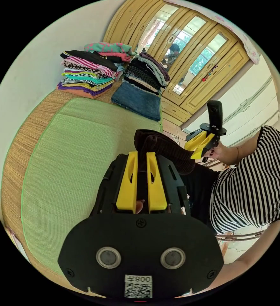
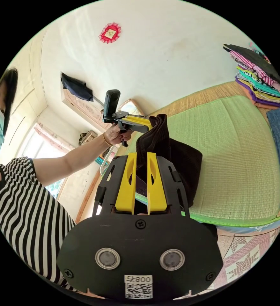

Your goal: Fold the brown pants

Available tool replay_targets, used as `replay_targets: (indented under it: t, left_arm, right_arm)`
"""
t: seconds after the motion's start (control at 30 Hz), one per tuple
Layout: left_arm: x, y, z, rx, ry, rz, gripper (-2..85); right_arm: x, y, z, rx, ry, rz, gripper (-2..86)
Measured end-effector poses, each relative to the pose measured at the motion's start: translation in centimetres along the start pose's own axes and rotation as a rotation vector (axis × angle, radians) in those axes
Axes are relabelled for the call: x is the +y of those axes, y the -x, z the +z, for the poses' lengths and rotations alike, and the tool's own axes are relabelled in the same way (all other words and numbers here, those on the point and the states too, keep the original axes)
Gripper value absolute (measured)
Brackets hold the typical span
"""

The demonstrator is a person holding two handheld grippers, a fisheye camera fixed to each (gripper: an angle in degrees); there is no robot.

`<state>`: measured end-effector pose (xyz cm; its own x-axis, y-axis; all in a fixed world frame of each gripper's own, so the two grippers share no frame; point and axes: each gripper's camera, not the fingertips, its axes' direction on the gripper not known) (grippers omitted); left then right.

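The brown pants (image 1: 165,149) are dark ribbed corduroy and hang in the air between both grippers, above the near edge of the green mat (image 1: 79,159). In the left gripper view my left gripper (image 1: 142,153) is shut on one end of the fabric, and my right gripper (image 1: 201,147) clamps the other end to the right, held by a hand. In the right gripper view my right gripper (image 2: 141,154) is shut on the brown pants (image 2: 175,162), which droop down over the mat's edge. My left gripper (image 2: 143,122) pinches the top of the cloth behind it.
Two stacks of folded clothes (image 1: 89,68) and a folded blue jeans piece (image 1: 136,100) lie at the far end of the mat. A wooden wardrobe with mirrors (image 1: 191,60) stands beyond. A person in a striped shirt (image 1: 251,185) stands at the mat's side.
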<state>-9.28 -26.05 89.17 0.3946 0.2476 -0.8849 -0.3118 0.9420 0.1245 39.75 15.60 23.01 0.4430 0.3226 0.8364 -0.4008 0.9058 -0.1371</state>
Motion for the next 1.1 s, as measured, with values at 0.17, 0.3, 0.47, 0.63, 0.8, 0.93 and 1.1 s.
replay_targets:
  t: [0.17, 0.3, 0.47, 0.63, 0.8, 0.93, 1.1]
  left_arm:
    - [9.2, 2.8, -5.6, 0.026, -0.023, -0.153, 3.0]
    - [15.1, 5.2, -7.9, 0.038, -0.04, -0.294, 4.0]
    - [23.9, 8.0, -10.9, 0.017, -0.022, -0.588, 4.2]
    - [28.7, 6.4, -15.5, 0.103, -0.19, -0.689, 5.6]
    - [30.8, 4.0, -18.9, 0.122, -0.254, -0.793, 8.6]
    - [32.5, 3.1, -21.9, 0.009, -0.238, -0.922, 9.9]
    - [33.6, 4.2, -24.3, 0.169, -0.315, -0.964, 7.9]
  right_arm:
    - [-0.9, 1.1, 8.9, -0.041, 0.141, -0.012, 6.0]
    - [-1.1, 0.7, 14.9, -0.025, 0.227, 0.0, 6.1]
    - [-0.7, -1.0, 23.8, 0.008, 0.413, 0.03, 6.2]
    - [-0.4, -0.8, 28.7, -0.081, 0.502, 0.03, 4.9]
    - [-0.5, 1.3, 30.6, 0.016, 0.555, -0.072, 2.9]
    - [-1.0, 2.0, 31.0, 0.122, 0.563, -0.14, 3.1]
    - [-1.0, 2.0, 32.9, 0.138, 0.587, -0.161, 3.4]
